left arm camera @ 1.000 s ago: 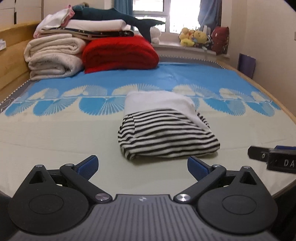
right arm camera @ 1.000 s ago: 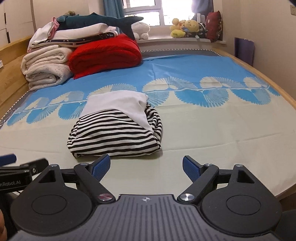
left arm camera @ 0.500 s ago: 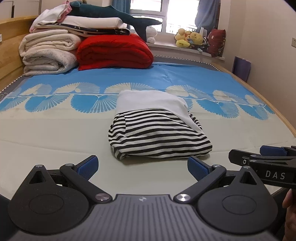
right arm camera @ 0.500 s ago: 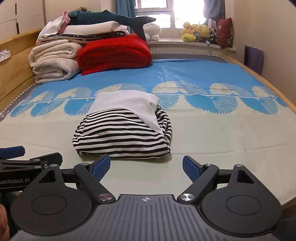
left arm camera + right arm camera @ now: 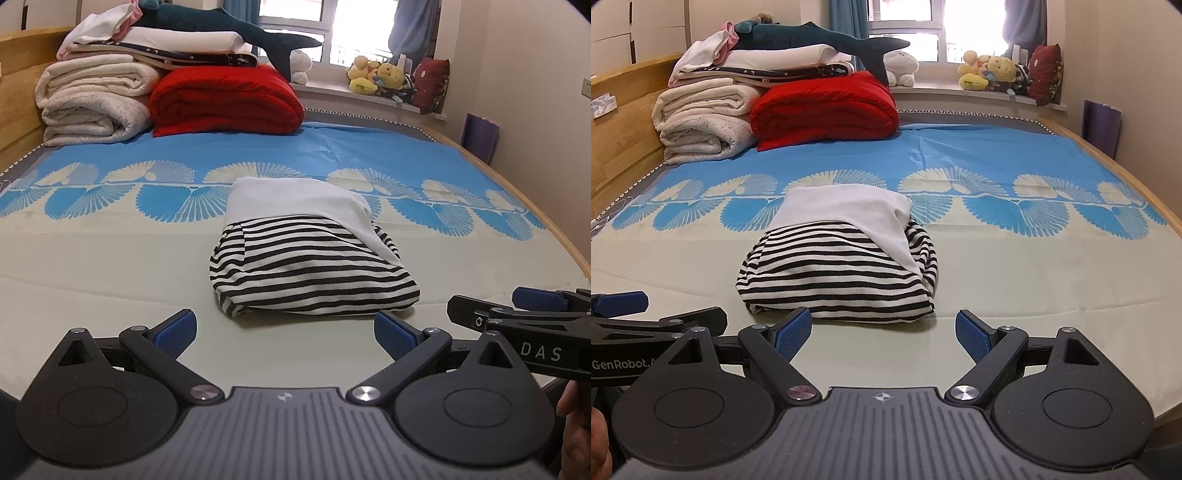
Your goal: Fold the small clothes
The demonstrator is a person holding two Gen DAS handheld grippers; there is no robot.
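Note:
A small folded garment (image 5: 306, 258), black-and-white striped with a white band on its far side, lies on the bed sheet (image 5: 92, 266); it also shows in the right wrist view (image 5: 842, 266). My left gripper (image 5: 284, 332) is open and empty, just short of the garment's near edge. My right gripper (image 5: 882, 332) is open and empty, also just short of the near edge, its left pad (image 5: 792, 332) close to the cloth. The right gripper shows side-on at the lower right of the left wrist view (image 5: 517, 317), and the left gripper at the lower left of the right wrist view (image 5: 646, 325).
Folded white blankets (image 5: 92, 99) and a red blanket (image 5: 225, 99) are stacked at the bed's far left, with a plush shark (image 5: 229, 26) on top. Stuffed toys (image 5: 380, 77) sit on the window sill. A wooden bed edge (image 5: 546, 218) runs along the right.
Both grippers have moved up and slightly closer to the garment, which sits lower in each view. The two grippers have drawn nearer to each other. The garment has not moved.

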